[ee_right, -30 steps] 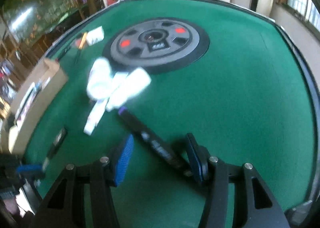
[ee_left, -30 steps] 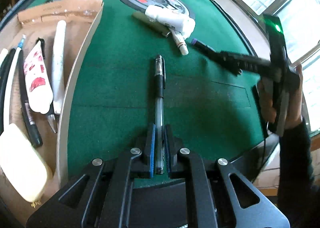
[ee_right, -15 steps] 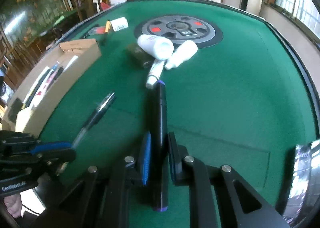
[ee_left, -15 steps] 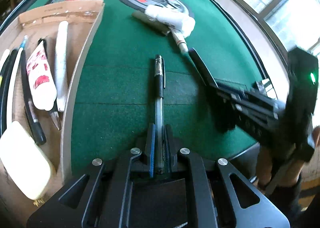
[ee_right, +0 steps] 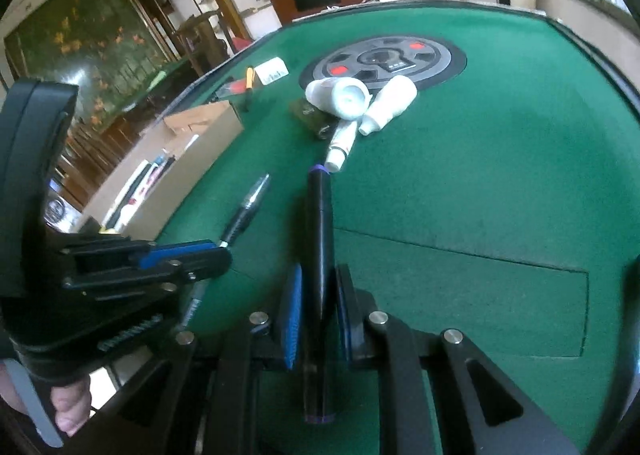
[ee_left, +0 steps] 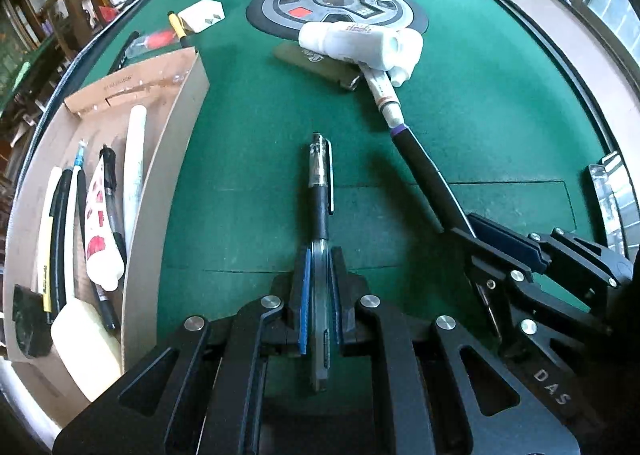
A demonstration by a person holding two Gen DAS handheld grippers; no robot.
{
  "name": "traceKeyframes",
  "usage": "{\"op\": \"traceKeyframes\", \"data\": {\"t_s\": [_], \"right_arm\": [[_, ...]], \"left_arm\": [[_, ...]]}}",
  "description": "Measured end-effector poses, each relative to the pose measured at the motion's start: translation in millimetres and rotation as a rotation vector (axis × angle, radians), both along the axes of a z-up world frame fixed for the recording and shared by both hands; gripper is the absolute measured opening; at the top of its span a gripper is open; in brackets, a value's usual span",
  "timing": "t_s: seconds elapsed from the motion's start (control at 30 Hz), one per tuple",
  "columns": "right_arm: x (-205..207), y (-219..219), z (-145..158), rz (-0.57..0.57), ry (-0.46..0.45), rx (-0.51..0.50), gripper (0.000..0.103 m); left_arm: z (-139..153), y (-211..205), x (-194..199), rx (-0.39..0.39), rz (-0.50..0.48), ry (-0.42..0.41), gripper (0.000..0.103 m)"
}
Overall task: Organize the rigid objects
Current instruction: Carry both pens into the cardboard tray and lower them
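My left gripper [ee_left: 320,255] is shut on a clear pen with a black grip and cap [ee_left: 320,183], which points away over the green felt table [ee_left: 248,223]. My right gripper [ee_right: 318,275] is shut on a black marker with purple ends [ee_right: 318,223]. The marker's far tip lies close to a white tube [ee_right: 340,143]. In the left wrist view the right gripper [ee_left: 468,227] comes in from the right with the black marker [ee_left: 424,171]. In the right wrist view the left gripper [ee_right: 222,251] and the pen [ee_right: 248,207] show at the left.
An open cardboard box [ee_left: 160,183] at the left holds several pens, a tube and a pale case. Two white bottles [ee_left: 360,41] lie on a dark pouch [ee_left: 316,63] near a round grey disc [ee_left: 336,7]. Small items lie at the far left edge [ee_left: 200,15].
The right gripper went from open around the black marker to shut on it and swung in beside the left gripper. The left gripper tilted up and shifted, still holding the pen.
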State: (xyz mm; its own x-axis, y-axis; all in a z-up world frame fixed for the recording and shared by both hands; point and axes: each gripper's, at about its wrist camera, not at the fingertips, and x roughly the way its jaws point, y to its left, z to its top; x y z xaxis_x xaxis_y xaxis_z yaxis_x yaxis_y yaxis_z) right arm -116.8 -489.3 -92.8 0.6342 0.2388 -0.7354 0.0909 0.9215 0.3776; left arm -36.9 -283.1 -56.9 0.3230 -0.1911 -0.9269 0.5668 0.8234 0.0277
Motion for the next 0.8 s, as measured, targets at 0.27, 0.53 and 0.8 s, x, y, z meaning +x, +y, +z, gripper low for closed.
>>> {"op": "traceKeyframes", "data": {"t_s": [0.27,0.53,0.8], "right_arm": [[0.1,-8.0,-0.5,0.026,0.028,0.114,0.016],[-0.5,6.3,5.9,0.008,-0.034,0.232,0.016],[25.2,91.4,40.6,0.113,-0.134,0.240,0.015]], "left_arm": [[4.6,10.8,-3.3,-0.203,0.078,0.112,0.008],[36.8,46.0,-6.0,-0.375,0.074,0.162,0.008],[79.2,148.3,19.0,-0.487,0.142,0.082,0.008]]}}
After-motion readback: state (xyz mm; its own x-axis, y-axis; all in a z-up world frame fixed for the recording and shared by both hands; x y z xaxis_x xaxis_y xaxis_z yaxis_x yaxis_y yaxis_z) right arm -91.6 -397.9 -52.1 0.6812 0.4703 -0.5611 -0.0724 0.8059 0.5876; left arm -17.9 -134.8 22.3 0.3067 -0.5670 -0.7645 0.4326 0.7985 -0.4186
